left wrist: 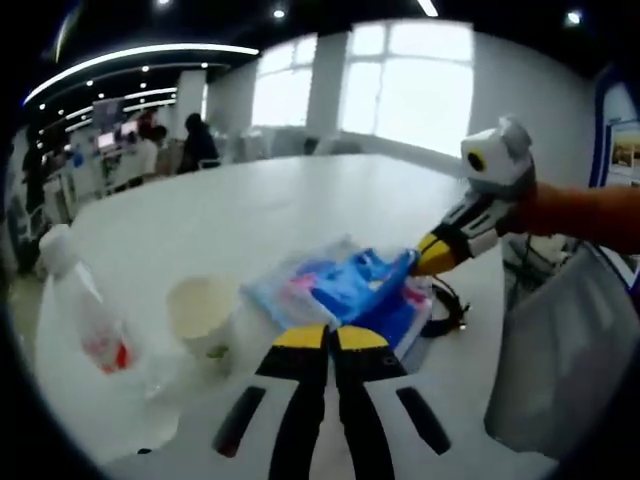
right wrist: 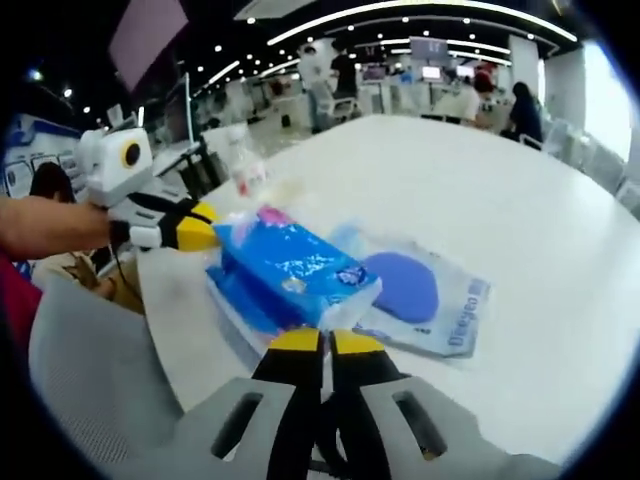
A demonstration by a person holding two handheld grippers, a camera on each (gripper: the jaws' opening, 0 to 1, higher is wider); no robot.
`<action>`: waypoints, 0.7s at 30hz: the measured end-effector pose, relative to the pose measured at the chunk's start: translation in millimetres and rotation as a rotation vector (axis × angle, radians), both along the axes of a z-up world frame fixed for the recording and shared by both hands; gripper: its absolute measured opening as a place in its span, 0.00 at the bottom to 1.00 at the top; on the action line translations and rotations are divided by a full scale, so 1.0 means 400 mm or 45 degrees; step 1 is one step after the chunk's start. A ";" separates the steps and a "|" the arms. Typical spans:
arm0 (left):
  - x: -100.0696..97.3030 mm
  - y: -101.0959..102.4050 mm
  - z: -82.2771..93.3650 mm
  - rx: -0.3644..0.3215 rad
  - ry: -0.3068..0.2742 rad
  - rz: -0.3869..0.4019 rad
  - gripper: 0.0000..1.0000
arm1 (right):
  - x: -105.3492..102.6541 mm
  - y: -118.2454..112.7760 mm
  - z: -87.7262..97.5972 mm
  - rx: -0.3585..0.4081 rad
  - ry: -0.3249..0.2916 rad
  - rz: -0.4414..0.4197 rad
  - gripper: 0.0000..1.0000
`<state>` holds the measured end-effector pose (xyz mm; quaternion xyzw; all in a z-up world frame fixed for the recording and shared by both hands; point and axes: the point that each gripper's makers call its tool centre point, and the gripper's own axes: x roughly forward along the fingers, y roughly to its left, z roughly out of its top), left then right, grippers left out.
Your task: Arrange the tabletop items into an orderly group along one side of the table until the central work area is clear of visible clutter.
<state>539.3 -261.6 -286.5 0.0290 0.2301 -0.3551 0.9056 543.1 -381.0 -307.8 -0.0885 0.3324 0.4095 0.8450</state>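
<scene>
A blue tissue pack (left wrist: pixel 345 292) (right wrist: pixel 295 265) lies near the table's edge, partly on a flat clear packet with a blue oval (right wrist: pixel 425 295). My left gripper (left wrist: pixel 330 338) is shut, its yellow tips against one end of the pack; in the right gripper view it (right wrist: pixel 195 228) touches the pack's far left corner. My right gripper (right wrist: pixel 325 342) is shut at the opposite end. In the left gripper view it (left wrist: pixel 432 255) pinches a raised blue fold of the wrapper. A paper cup (left wrist: pixel 205 315) and a clear plastic bottle (left wrist: pixel 85 315) (right wrist: pixel 245 165) stand to the left of the pack.
A black looped cable (left wrist: pixel 450 305) lies beside the pack by the table edge. The white table (left wrist: pixel 300 200) (right wrist: pixel 480 190) stretches far beyond the items. A grey chair back (right wrist: pixel 95 375) (left wrist: pixel 565 370) stands close to the edge. People and desks are in the background.
</scene>
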 end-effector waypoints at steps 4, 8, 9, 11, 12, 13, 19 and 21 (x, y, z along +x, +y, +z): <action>0.022 -0.046 0.021 -0.003 -0.017 -0.022 0.00 | 0.019 -0.047 0.026 -0.019 -0.028 -0.031 0.02; 0.040 -0.088 0.036 -0.012 -0.029 -0.041 0.00 | 0.037 -0.095 0.047 -0.028 -0.043 -0.062 0.02; 0.046 -0.102 0.040 -0.013 -0.030 -0.046 0.00 | 0.040 -0.105 0.050 -0.030 -0.044 -0.069 0.02; 0.054 -0.126 0.047 -0.015 -0.038 -0.057 0.00 | 0.048 -0.128 0.059 -0.041 -0.054 -0.086 0.02; 0.058 -0.135 0.049 -0.015 -0.040 -0.061 0.00 | 0.052 -0.142 0.064 -0.052 -0.060 -0.092 0.02; 0.063 -0.146 0.051 -0.016 -0.041 -0.064 0.00 | 0.053 -0.147 0.067 -0.056 -0.062 -0.094 0.02; 0.090 -0.223 0.074 -0.030 -0.056 -0.091 0.00 | 0.077 -0.226 0.100 -0.082 -0.089 -0.134 0.02; 0.098 -0.250 0.075 -0.030 -0.059 -0.101 0.00 | 0.084 -0.253 0.106 -0.084 -0.093 -0.156 0.02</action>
